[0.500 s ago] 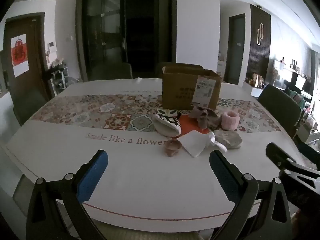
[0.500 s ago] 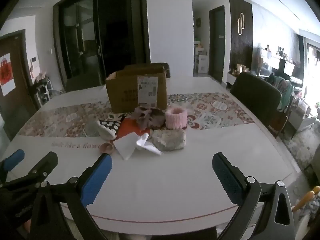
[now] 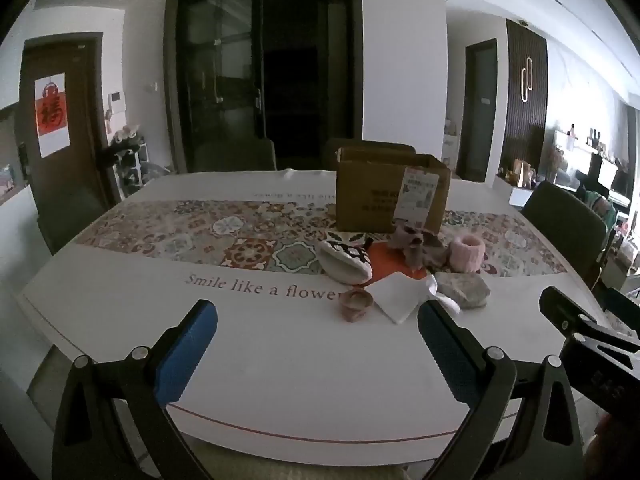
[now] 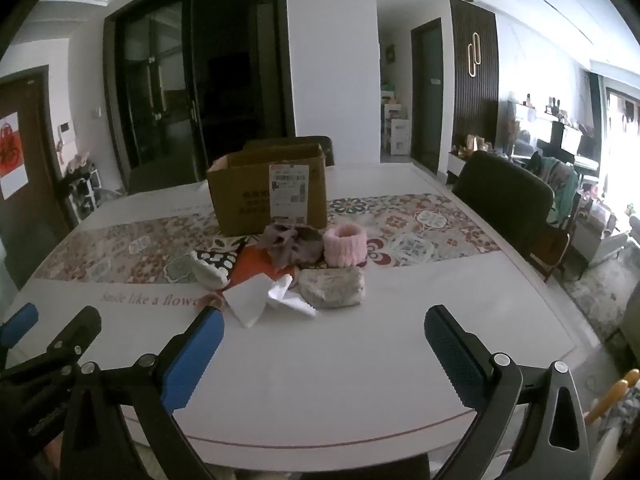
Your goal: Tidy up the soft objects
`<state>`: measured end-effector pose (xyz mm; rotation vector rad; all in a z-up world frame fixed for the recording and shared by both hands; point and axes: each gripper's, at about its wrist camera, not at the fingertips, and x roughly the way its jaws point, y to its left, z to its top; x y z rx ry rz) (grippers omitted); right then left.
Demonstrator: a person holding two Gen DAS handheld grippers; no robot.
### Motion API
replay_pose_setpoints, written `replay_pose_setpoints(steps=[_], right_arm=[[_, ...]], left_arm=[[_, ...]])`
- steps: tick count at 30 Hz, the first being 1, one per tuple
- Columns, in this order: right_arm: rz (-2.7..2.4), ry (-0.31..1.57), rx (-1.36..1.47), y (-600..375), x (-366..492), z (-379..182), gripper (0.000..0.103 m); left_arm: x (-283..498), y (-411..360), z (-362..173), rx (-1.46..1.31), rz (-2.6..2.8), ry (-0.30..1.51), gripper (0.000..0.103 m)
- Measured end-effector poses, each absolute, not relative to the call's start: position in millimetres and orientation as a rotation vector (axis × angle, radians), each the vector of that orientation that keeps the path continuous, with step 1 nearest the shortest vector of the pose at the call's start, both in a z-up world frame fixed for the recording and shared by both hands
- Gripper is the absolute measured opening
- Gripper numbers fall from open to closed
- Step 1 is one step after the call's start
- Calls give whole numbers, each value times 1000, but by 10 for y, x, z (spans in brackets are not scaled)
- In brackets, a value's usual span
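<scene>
Soft items lie in a loose cluster near the table [image 4: 360, 380] centre, just in front of an open box [image 4: 268, 196]. Noted in the right wrist view: a pink band [image 4: 345, 246] at 1 o'clock of the cluster, a brownish scrunchie [image 4: 292, 246] touching its left side, a grey pouch [image 4: 332, 290] in front, a white cloth [image 4: 250, 300] at 7 o'clock, and a patterned pouch [image 4: 210, 268] at 9 o'clock over an orange piece [image 4: 250, 266]. A small pink ring [image 3: 355, 302] sits nearest, at the cluster's front left.

Left gripper [image 3: 316, 344]: jaws wide apart, nothing held, hovering over the near edge. Right gripper [image 4: 322, 354]: jaws likewise wide apart and empty, beside the left one.

Assessment: the task appears to be at its start; no item is gripped, and the box interior cannot be seen. The step in hand is the approach. The next move calls for advancing one gripper toward 12 o'clock to a front item, likely the ring or grey pouch, lowering, and pinching it clear of the overlapping cloth. The box is judged the probable destination.
</scene>
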<state>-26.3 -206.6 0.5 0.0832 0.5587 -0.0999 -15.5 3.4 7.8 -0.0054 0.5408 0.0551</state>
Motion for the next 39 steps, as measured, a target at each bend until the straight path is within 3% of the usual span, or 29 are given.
replay_pose_setpoints(steps=[39], right_arm=[[-104, 565, 76, -2022, -313, -10, 102]], left_arm=[[-153, 67, 65, 1, 56, 553, 103]])
